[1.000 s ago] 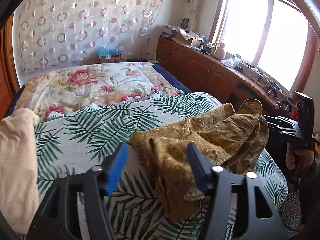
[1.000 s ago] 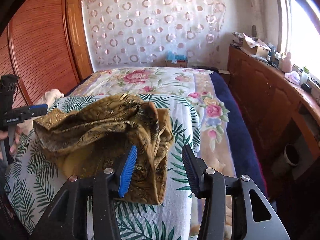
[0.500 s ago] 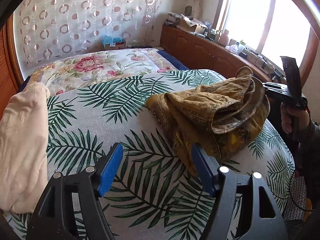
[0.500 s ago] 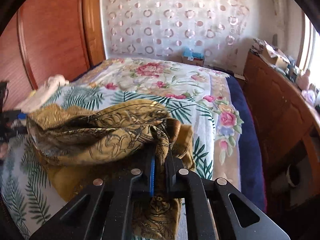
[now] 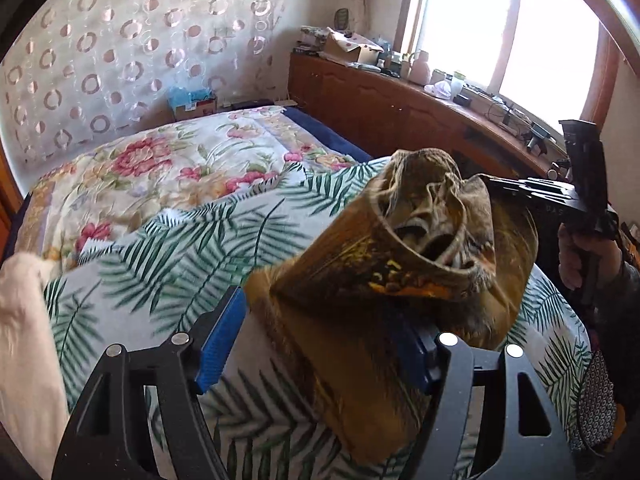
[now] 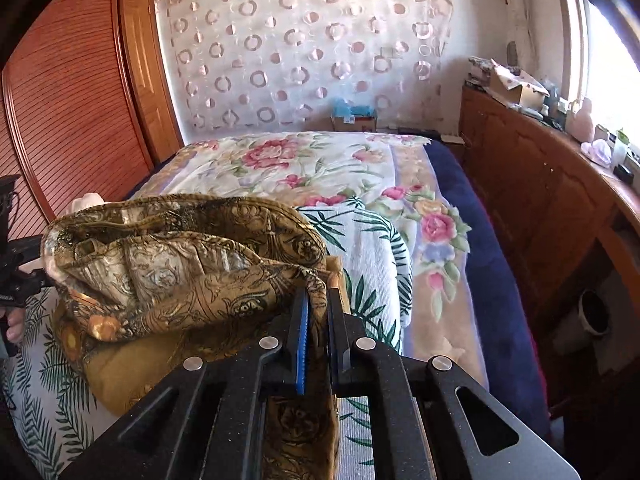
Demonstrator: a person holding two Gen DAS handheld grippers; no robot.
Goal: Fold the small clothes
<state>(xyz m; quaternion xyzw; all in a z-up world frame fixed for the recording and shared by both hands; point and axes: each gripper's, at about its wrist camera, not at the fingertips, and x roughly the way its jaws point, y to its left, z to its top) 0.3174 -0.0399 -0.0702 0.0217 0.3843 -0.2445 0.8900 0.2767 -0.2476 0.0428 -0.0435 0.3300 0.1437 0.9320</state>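
Right wrist view: my right gripper [image 6: 318,312] is clamped tight on a fold of the gold patterned garment [image 6: 180,264], lifting one end off the bed.

From that gripper the rest of the cloth bunches up ahead and to its left, sagging down onto the palm-leaf sheet [image 6: 376,256], with the floral quilt [image 6: 304,168] further out in front. In the left wrist view my left gripper [image 5: 320,332] has its jaws spread wide with nothing pinched; the garment [image 5: 404,280] hangs right in front of them, covering the right finger, and I honestly can't tell if it's touching the pads. The right gripper [image 5: 532,190] shows up beyond it to the right, with a hand [image 5: 576,256] on its handle. A cream cloth [image 5: 24,340] sits off to the left gripper's left.
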